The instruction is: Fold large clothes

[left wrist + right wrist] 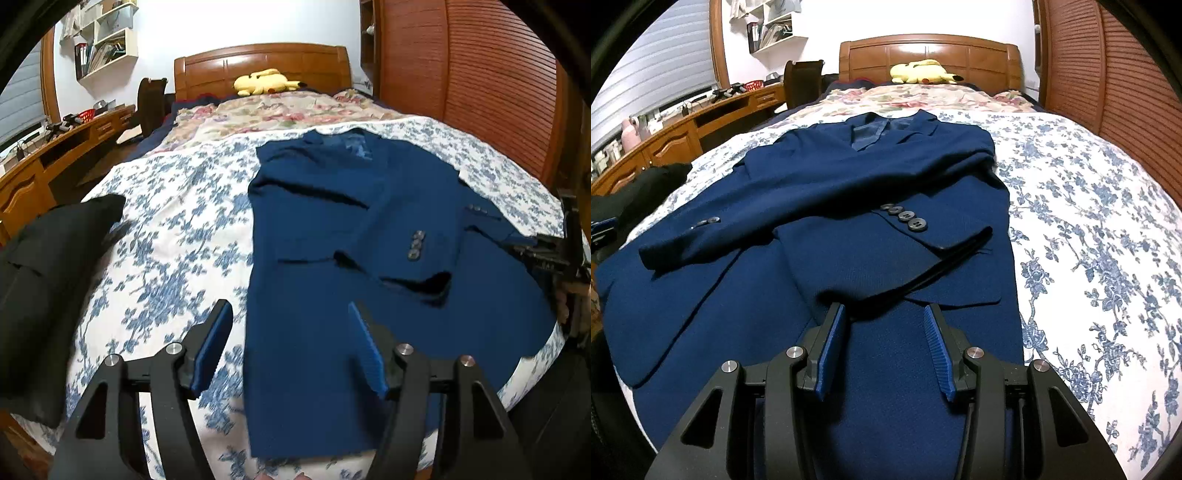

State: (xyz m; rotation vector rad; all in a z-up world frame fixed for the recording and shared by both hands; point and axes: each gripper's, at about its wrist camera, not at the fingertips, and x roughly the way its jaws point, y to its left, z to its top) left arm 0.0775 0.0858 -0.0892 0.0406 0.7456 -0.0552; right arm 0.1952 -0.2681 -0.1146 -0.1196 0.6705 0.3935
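From my left camera I see the blue suit jacket (369,266) spread flat on the bed's blue-and-white floral bedspread (177,236), filling the frame from about 12 o'clock down to 6 o'clock and out to 3 o'clock. My left gripper (291,347) hangs over the jacket's near left edge at 6 o'clock with its jaws spread apart and nothing between them; one blue pad (212,350) is over the bedspread, the other over the cloth. At 9 o'clock a black garment (48,280) lies on the bed's left side, apart from the jacket. At 3 o'clock I can make out the right gripper (546,254) at the jacket's far edge. Through my right camera, the right gripper (884,345) sits at 6 o'clock over the lower part of the jacket (812,192), released, jaws wide and empty. Both sleeves are folded across the front: one sleeve (768,218) runs toward 9 o'clock, the other cuff with its four buttons (905,218) lies near the centre, just toward 1 o'clock of the fingers. The collar points to 12 o'clock, toward the wooden headboard (931,51), where a yellow plush toy (921,72) rests on a flowered quilt (923,98).
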